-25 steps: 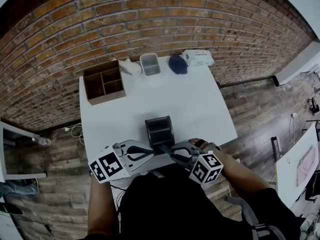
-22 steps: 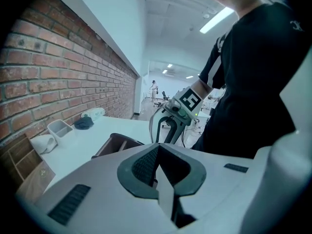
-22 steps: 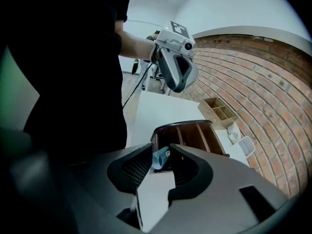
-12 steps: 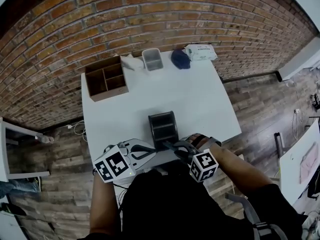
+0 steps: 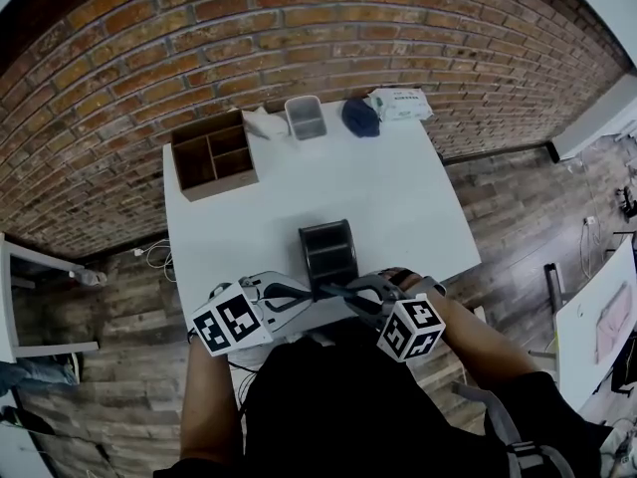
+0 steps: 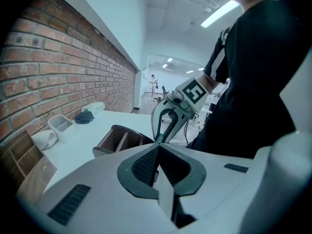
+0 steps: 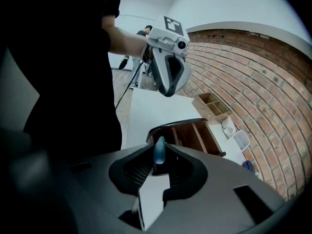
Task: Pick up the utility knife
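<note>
Overhead, the head view gave the layout. A white table (image 5: 398, 207) stood against a brick wall (image 5: 299, 28). Along its far edge sat a wooden compartment box (image 5: 214, 154), a clear tub (image 5: 305, 118), a dark cloth (image 5: 359, 118) and a wipes packet (image 5: 400, 104). A black organizer (image 5: 328, 252) stood near the front edge. The left gripper (image 5: 305, 294) and right gripper (image 5: 338, 290) sat just in front of the organizer, with their tips pointed at each other and close together. Jaw state was not readable from up there, and the knife could not be made out.

The right gripper view supplied what the head view lacked. Its jaws were pressed together on the utility knife (image 7: 159, 152). Only a bluish rounded end showed, poking up out of the pinch. The organizer lay just beyond that end, its brownish inner dividers open to this camera. The left gripper sat higher in the frame.

In the left gripper view the jaws were pressed together with the tips meeting, and nothing was seen between them. The right gripper's tips pointed down just beyond them, beside the organizer's near rim. The knife was not distinguishable from this side.

The knife sat in the right gripper's pinch at the table's front edge, between the organizer and the person.
</note>
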Demonstrator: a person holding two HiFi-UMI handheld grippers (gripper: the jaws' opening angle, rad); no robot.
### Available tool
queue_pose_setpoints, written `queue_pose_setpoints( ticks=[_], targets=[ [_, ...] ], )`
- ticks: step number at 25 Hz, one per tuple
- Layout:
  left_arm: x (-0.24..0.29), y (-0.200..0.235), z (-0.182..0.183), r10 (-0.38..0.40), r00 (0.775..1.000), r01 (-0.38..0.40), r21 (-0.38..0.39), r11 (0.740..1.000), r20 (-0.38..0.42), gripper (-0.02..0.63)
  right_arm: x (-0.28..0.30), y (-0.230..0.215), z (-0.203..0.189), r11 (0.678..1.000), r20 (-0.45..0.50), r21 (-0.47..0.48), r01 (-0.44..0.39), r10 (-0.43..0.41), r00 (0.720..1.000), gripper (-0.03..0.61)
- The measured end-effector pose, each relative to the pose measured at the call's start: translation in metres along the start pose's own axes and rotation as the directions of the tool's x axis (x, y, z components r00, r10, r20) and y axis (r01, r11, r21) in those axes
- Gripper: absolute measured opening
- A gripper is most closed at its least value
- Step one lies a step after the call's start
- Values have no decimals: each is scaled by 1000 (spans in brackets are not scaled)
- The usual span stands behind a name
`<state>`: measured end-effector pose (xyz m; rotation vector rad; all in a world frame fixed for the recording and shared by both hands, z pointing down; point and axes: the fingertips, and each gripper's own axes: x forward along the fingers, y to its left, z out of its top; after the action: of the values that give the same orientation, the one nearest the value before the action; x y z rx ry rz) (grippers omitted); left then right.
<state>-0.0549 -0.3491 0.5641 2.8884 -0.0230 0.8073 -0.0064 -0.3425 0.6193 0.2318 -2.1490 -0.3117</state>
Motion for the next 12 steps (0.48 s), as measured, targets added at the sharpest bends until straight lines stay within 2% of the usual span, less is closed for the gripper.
queue_pose_setpoints(
  ticks=[4, 7, 10, 11, 12],
  targets=[
    [-4, 1, -1, 6, 1000, -6, -3, 1000, 3, -5, -24, -6, 7, 999, -57, 11, -40, 41, 998, 67],
    [-9, 2, 4, 14, 999, -13, -8, 1000, 38, -5, -52, -27, 23, 993, 0, 116, -19, 19, 1000, 67],
    [-14, 6, 9, 29, 998, -29, -2, 1000, 64, -5, -81, -62, 36, 957, 113, 282, 71, -106, 988, 67],
    [-16, 8, 11, 35, 996, -34, -4, 999, 76, -5, -90, -76, 42, 932, 163, 344, 118, -183, 970, 67],
    [-18, 8, 14, 38, 995, -38, -10, 999, 95, -5, -100, -88, 49, 899, 212, 403, 169, -272, 939, 67]
  ],
)
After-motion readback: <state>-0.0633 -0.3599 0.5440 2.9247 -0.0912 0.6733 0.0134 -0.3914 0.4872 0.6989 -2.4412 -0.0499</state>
